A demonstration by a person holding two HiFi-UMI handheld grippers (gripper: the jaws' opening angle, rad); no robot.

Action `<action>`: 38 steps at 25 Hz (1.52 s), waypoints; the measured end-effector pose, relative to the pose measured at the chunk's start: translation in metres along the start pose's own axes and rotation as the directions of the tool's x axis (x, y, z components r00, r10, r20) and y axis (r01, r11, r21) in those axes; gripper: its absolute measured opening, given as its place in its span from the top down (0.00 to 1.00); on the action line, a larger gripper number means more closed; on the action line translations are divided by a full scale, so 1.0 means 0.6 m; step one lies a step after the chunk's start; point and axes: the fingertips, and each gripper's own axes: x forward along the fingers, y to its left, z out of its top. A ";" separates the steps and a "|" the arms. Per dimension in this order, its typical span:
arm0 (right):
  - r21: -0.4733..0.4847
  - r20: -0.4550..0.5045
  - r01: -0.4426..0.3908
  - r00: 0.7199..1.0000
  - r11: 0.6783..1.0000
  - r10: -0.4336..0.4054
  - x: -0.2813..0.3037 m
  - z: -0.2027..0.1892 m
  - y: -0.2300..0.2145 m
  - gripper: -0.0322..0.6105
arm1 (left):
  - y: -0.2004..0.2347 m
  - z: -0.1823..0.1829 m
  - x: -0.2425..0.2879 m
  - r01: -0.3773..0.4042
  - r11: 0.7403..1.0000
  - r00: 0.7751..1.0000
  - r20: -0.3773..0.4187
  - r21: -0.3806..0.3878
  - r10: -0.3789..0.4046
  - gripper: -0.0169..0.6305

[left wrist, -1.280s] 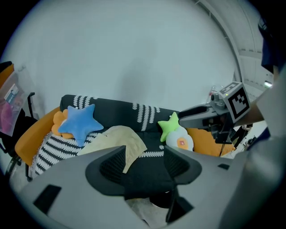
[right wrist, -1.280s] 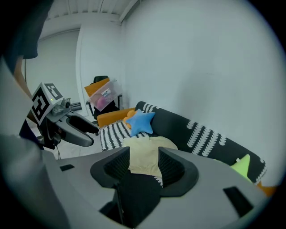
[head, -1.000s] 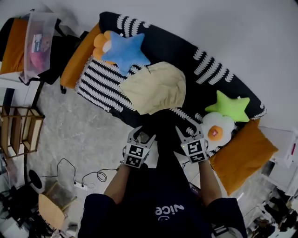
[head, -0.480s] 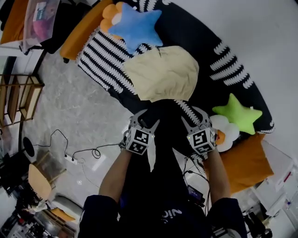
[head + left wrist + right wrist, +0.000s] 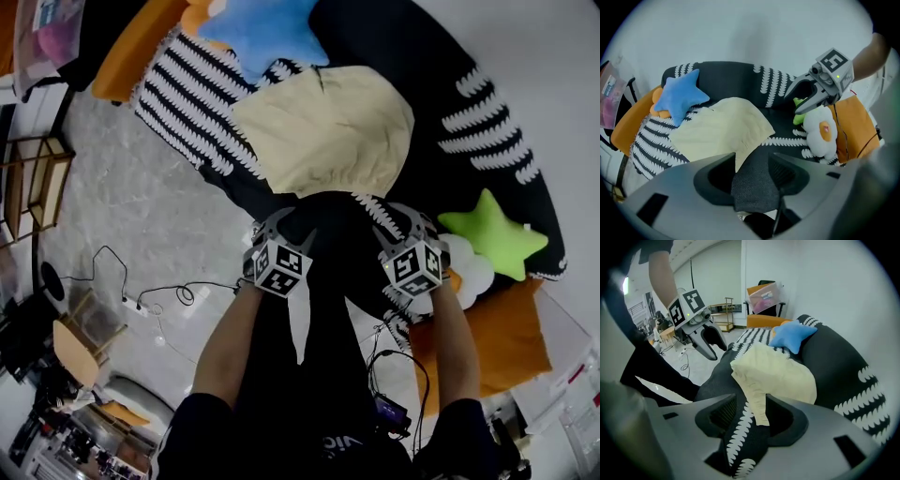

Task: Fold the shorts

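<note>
Sofa (image 5: 441, 56), black with a striped throw, carries cream shorts (image 5: 323, 131) near its front edge. Clear bin (image 5: 764, 295) holds something pink. Left gripper (image 5: 751, 159) jaws closing, right gripper (image 5: 750, 399) jaws spread, a shorts corner between each pair.

Nothing fully legible. On the dark shirt (image 5: 339, 443), at the bottom edge of the head view: pale lettering, upside down and cut off, no sure word. On the left marker cube (image 5: 279, 269) and the right marker cube (image 5: 412, 267): black-and-white square code patterns, no letters or digits. On the clear storage box (image 5: 609, 91): a sticker, print too small to read.
</note>
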 end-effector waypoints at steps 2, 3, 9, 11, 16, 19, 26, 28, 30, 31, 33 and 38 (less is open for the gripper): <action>-0.015 -0.016 -0.017 1.000 1.000 0.017 0.032 -0.017 -0.005 0.64 | 0.013 -0.015 0.032 -0.001 1.000 1.000 -0.020 0.017 0.001 0.64; -0.026 -0.024 -0.028 0.999 0.999 0.027 0.047 -0.026 -0.005 0.64 | 0.017 -0.021 0.046 -0.001 1.000 1.000 -0.029 0.026 0.002 0.64; -0.080 -0.069 -0.091 0.994 0.993 0.085 0.122 -0.076 -0.008 0.65 | 0.039 -0.061 0.123 -0.005 0.999 0.996 -0.092 0.051 0.010 0.65; -0.084 -0.083 -0.101 0.992 0.991 0.094 0.146 -0.095 -0.006 0.65 | 0.041 -0.080 0.145 -0.003 0.997 0.992 -0.122 0.079 0.012 0.65; -0.129 -0.146 -0.135 0.982 0.982 0.116 0.191 -0.147 -0.002 0.66 | 0.046 -0.111 0.185 -0.005 0.990 0.988 -0.154 0.141 0.027 0.68; -0.147 -0.180 -0.144 0.977 0.979 0.116 0.209 -0.172 -0.014 0.67 | 0.049 -0.114 0.205 -0.006 0.981 0.985 -0.170 0.192 0.039 0.68; -0.220 -0.263 -0.197 0.955 0.956 0.136 0.248 -0.214 -0.030 0.70 | 0.073 -0.140 0.248 0.011 0.962 0.964 -0.259 0.272 0.063 0.70; -0.275 -0.285 -0.209 0.950 0.939 0.128 0.256 -0.221 -0.029 0.71 | 0.080 -0.140 0.250 0.010 0.954 0.963 -0.259 0.299 0.071 0.75; -0.312 -0.298 -0.225 0.946 0.923 0.130 0.259 -0.224 -0.025 0.72 | 0.082 -0.140 0.249 0.023 0.949 0.961 -0.267 0.316 0.066 0.77; -0.312 -0.299 -0.233 0.944 0.921 0.138 0.260 -0.224 -0.026 0.73 | 0.085 -0.139 0.248 0.029 0.949 0.960 -0.274 0.314 0.062 0.82; -0.297 -0.298 -0.249 0.941 0.922 0.158 0.260 -0.225 -0.030 0.80 | 0.087 -0.136 0.247 0.047 0.955 0.956 -0.290 0.293 0.042 0.85; -0.340 -0.337 -0.291 0.926 0.894 0.173 0.240 -0.243 -0.043 0.81 | 0.032 -0.128 0.218 0.186 0.916 0.947 -0.315 0.356 -0.070 0.88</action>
